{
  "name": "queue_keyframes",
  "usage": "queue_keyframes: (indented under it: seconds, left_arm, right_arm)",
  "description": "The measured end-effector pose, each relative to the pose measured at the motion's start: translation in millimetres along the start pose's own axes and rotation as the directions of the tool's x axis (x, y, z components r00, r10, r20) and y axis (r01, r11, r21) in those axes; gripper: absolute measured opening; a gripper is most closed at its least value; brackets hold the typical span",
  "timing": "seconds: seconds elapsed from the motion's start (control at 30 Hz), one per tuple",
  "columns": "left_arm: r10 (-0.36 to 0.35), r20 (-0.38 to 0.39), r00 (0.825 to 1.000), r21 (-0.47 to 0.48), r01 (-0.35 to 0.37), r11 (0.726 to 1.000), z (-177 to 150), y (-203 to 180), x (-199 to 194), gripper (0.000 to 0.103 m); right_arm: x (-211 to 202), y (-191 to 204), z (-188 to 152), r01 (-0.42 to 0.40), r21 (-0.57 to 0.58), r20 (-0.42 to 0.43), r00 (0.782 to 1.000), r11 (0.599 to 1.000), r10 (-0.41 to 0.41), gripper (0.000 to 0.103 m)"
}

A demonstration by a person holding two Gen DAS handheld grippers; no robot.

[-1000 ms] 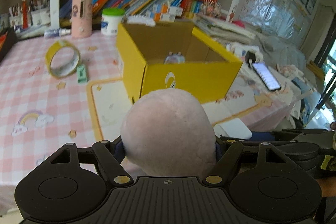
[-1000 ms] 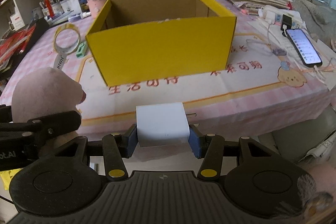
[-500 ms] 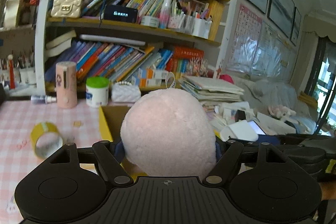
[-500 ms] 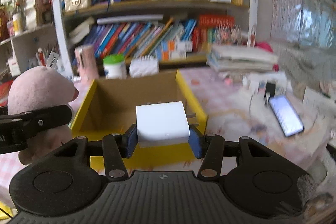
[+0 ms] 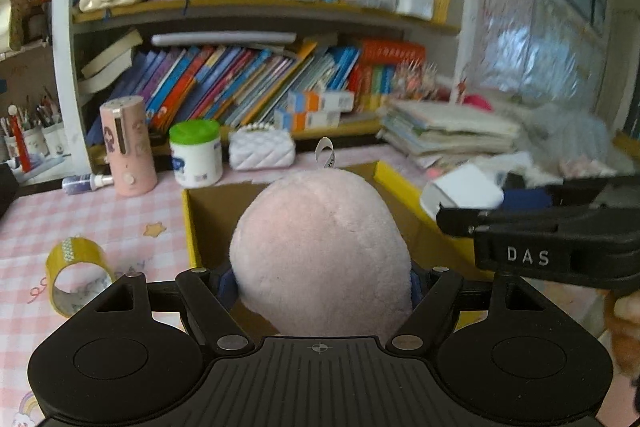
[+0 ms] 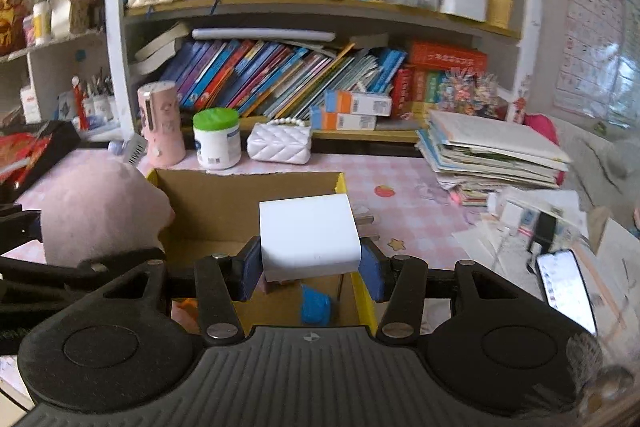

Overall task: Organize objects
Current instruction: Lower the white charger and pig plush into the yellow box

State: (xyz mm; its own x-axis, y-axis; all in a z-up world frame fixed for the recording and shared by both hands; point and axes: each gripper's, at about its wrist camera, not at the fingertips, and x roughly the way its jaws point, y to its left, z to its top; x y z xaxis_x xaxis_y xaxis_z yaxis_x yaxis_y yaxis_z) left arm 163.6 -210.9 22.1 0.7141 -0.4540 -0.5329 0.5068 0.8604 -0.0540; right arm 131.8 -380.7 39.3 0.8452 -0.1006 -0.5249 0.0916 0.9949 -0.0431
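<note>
A round pink plush toy (image 5: pixel 320 247) fills the middle of the left wrist view, and my left gripper (image 5: pixel 320 283) is shut on its sides. Behind and under it stands the open yellow cardboard box (image 5: pixel 191 227). In the right wrist view my right gripper (image 6: pixel 310 267) is shut on a white charger block (image 6: pixel 308 231), blue pads pressing both sides, metal prongs pointing right. It hangs over the box (image 6: pixel 224 203), where a blue item (image 6: pixel 316 309) lies on the floor. The plush (image 6: pixel 100 211) hangs over the box's left rim. The charger (image 5: pixel 464 191) shows at right.
On the pink checked tablecloth lie a yellow tape roll (image 5: pixel 76 275), a pink cylinder (image 5: pixel 128 147), a green-lidded white jar (image 5: pixel 196 151) and a white quilted purse (image 5: pixel 262 151). A stack of booklets (image 6: pixel 492 151) and a lit phone (image 6: pixel 568 291) sit right of the box. Full bookshelves stand behind.
Both grippers rose and moved forward, from in front of the yellow box to over its open top. The plush and the charger stay gripped as before.
</note>
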Motion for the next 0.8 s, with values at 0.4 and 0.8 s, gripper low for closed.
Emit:
queue_keyframes:
  seconds: [0.4,0.8]
  left_arm:
    - [0.072,-0.169,0.983,-0.048,-0.081,0.996,-2,10,59,0.076]
    - [0.126,-0.214,0.969,0.108,-0.105,0.989,-9,-12,76,0.08]
  right_arm:
    - [88,5,10,-0.11,-0.219,-0.138,0.987,0.97,0.081,0.048]
    - [131,27,6,-0.232,-0.41,-0.301,0.947,0.882,0.109,0.048]
